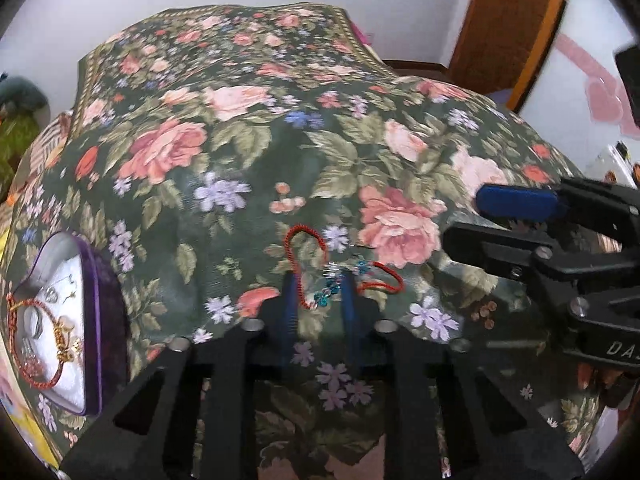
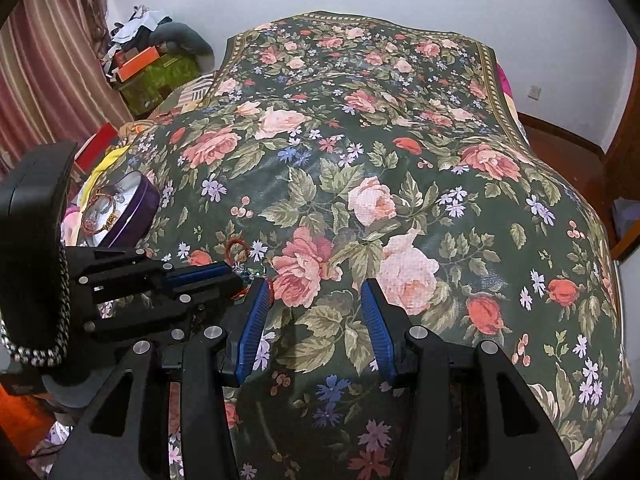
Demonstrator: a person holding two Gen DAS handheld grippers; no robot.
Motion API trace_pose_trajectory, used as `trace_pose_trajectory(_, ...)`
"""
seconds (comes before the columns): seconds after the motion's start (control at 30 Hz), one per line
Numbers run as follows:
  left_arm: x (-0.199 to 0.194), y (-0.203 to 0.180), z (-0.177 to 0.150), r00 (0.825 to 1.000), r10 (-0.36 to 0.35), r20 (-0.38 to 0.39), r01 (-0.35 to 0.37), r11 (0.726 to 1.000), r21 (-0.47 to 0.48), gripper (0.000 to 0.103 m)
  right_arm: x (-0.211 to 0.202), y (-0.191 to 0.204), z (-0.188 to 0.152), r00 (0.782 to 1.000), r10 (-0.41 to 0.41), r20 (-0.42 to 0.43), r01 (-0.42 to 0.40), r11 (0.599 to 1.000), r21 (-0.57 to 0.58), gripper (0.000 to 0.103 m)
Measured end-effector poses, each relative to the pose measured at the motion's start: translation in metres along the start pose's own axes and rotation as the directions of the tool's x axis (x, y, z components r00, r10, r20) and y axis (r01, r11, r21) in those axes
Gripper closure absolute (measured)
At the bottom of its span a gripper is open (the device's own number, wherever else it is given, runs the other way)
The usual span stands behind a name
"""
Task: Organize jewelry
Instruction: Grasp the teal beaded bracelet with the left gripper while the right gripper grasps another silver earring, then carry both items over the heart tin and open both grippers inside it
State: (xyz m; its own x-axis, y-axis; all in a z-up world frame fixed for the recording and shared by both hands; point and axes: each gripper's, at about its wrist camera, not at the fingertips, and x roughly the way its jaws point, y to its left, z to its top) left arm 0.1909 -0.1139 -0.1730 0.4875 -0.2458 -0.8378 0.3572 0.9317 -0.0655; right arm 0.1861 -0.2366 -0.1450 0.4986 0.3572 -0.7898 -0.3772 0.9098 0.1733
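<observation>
A red cord bracelet (image 1: pixel 316 268) with blue and clear beads lies on the floral cloth (image 1: pixel 240 152). My left gripper (image 1: pixel 320 284) is open, its blue fingers on either side of the beads, low over the cloth. A purple heart-shaped tin (image 1: pixel 96 320) at the left holds a red and gold bracelet (image 1: pixel 36 344) and small earrings on white padding. My right gripper (image 2: pixel 316 292) is open and empty above the cloth, just right of the left gripper (image 2: pixel 224 276). The tin (image 2: pixel 132 208) and the red bracelet (image 2: pixel 236 250) also show in the right wrist view.
The floral cloth covers a bed or table that falls away at the edges. Clutter, boxes (image 2: pixel 138 62) and a striped curtain (image 2: pixel 52 60) stand at the far left. A wooden door frame (image 1: pixel 516 20) and a white wall are at the back right.
</observation>
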Motion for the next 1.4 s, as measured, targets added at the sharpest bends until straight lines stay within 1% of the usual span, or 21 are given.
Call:
trace_pose_trajectory(0.03, 0.0, -0.002, -0.001, 1.0, -0.013, 0.001, 0.013, 1.0, 0.013, 0.097, 0.0, 0.0, 0.0, 1.0, -0.001, 0.001, 0.001, 1.0, 0.0, 0.059)
trace_pose_trajectory(0.1, -0.001, -0.006, -0.003, 1.0, -0.008, 0.006, 0.007, 0.999, 0.032, 0.097, -0.001, 0.001, 0.0, 1.0, -0.002, 0.001, 0.002, 1.0, 0.0, 0.059)
trace_pose_trajectory(0.23, -0.008, -0.008, -0.007, 1.0, -0.024, 0.008, 0.024, 0.999, 0.03, 0.097, -0.001, 0.002, 0.001, 1.0, 0.0, 0.001, 0.0, 1.0, 0.0, 0.059)
trace_pose_trajectory(0.37, -0.023, -0.004, -0.017, 0.999, -0.034, 0.023, 0.034, 0.999, 0.009, 0.097, 0.001, 0.009, 0.002, 1.0, 0.005, -0.006, -0.005, 1.0, -0.016, 0.059)
trace_pose_trajectory(0.53, -0.051, 0.01, -0.025, 0.996, -0.033, 0.08, 0.036, 0.998, -0.042, 0.097, 0.009, 0.022, 0.003, 0.999, 0.016, -0.03, -0.017, 0.999, -0.044, 0.059)
trace_pose_trajectory(0.63, -0.071, 0.02, -0.025, 0.991, -0.01, 0.13, 0.019, 0.997, -0.068, 0.097, 0.019, 0.031, 0.003, 0.998, 0.033, -0.058, -0.037, 0.997, -0.061, 0.059)
trace_pose_trajectory(0.73, -0.082, 0.027, -0.026, 0.987, 0.023, 0.157, -0.011, 0.997, -0.076, 0.097, 0.031, 0.036, 0.004, 0.995, 0.039, -0.091, -0.045, 0.997, -0.063, 0.059)
trace_pose_trajectory(0.9, -0.086, 0.041, -0.03, 0.984, 0.054, 0.167, -0.037, 0.994, -0.106, 0.097, 0.046, 0.04, 0.008, 0.989, 0.064, -0.134, -0.072, 0.996, -0.054, 0.059)
trace_pose_trajectory(1.0, -0.085, 0.048, -0.033, 0.985, 0.05, 0.168, -0.028, 0.991, -0.132, 0.097, 0.05, 0.042, 0.01, 0.99, 0.059, -0.127, -0.067, 0.996, -0.056, 0.06)
trace_pose_trajectory(1.03, -0.086, 0.048, -0.034, 0.984, 0.05, 0.169, -0.027, 0.99, -0.136, 0.097, 0.05, 0.043, 0.009, 0.991, 0.048, -0.123, -0.056, 0.996, -0.063, 0.065)
trace_pose_trajectory(1.07, -0.086, 0.049, -0.035, 0.984, 0.048, 0.171, -0.024, 0.99, -0.143, 0.097, 0.05, 0.045, 0.009, 0.992, 0.038, -0.12, -0.047, 0.996, -0.07, 0.073)
trace_pose_trajectory(1.1, -0.087, 0.049, -0.036, 0.984, 0.047, 0.172, -0.022, 0.989, -0.145, 0.097, 0.051, 0.045, 0.009, 0.992, 0.035, -0.118, -0.044, 0.997, -0.071, 0.077)
trace_pose_trajectory(1.13, -0.087, 0.049, -0.036, 0.984, 0.046, 0.174, -0.02, 0.989, -0.147, 0.097, 0.051, 0.044, 0.009, 0.993, 0.035, -0.117, -0.043, 0.997, -0.069, 0.083)
trace_pose_trajectory(1.2, -0.088, 0.049, -0.036, 0.983, 0.047, 0.179, -0.02, 0.988, -0.152, 0.097, 0.051, 0.042, 0.01, 0.993, 0.043, -0.112, -0.049, 0.997, -0.056, 0.086)
trace_pose_trajectory(1.23, -0.089, 0.05, -0.036, 0.982, 0.047, 0.18, -0.019, 0.988, -0.154, 0.097, 0.05, 0.041, 0.01, 0.993, 0.043, -0.109, -0.049, 0.997, -0.052, 0.089)
trace_pose_trajectory(1.27, -0.09, 0.05, -0.035, 0.982, 0.047, 0.183, -0.018, 0.987, -0.157, 0.097, 0.049, 0.04, 0.01, 0.994, 0.044, -0.105, -0.049, 0.998, -0.049, 0.089)
trace_pose_trajectory(1.33, -0.093, 0.05, -0.035, 0.981, 0.05, 0.189, -0.019, 0.987, -0.161, 0.097, 0.046, 0.04, 0.011, 0.994, 0.046, -0.097, -0.051, 0.998, -0.046, 0.094)
trace_pose_trajectory(1.4, -0.098, 0.051, -0.034, 0.979, 0.053, 0.199, -0.02, 0.986, -0.165, 0.097, 0.043, 0.04, 0.012, 0.995, 0.046, -0.083, -0.05, 0.998, -0.043, 0.094)
